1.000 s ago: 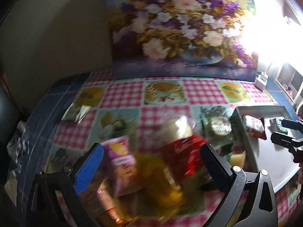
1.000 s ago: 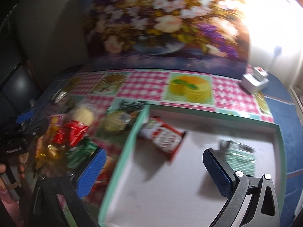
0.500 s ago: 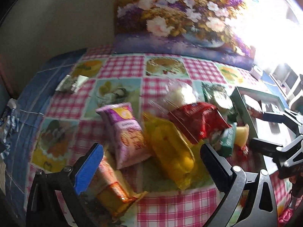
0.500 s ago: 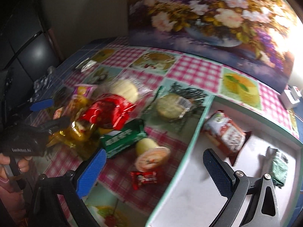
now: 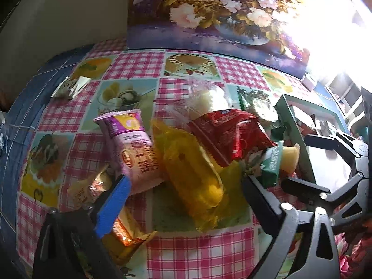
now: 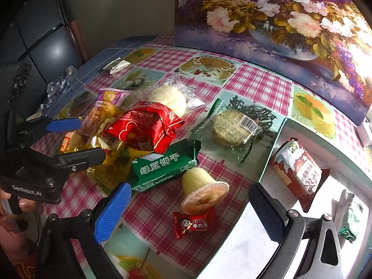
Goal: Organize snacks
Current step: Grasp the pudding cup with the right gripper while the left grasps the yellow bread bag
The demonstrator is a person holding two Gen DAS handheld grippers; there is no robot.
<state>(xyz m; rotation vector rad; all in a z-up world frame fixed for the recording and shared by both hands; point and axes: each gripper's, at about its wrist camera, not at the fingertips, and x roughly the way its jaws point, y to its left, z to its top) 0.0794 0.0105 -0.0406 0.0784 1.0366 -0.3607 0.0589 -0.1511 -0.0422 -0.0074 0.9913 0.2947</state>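
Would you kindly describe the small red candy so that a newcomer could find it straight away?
Start at the green-rimmed tray on the checked tablecloth and look just outside its left wall. There an upturned jelly cup lies on its side, and the small red candy rests against its lid. It is the smallest wrapper, with a cartoon face.

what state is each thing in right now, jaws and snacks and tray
left gripper: jaws open, just been closing, straddling the yellow packet
right gripper: jaws open, nothing held
jelly cup: on its side, sealed
green biscuit pack: lying flat, sealed
tray: holds two packets, mostly bare
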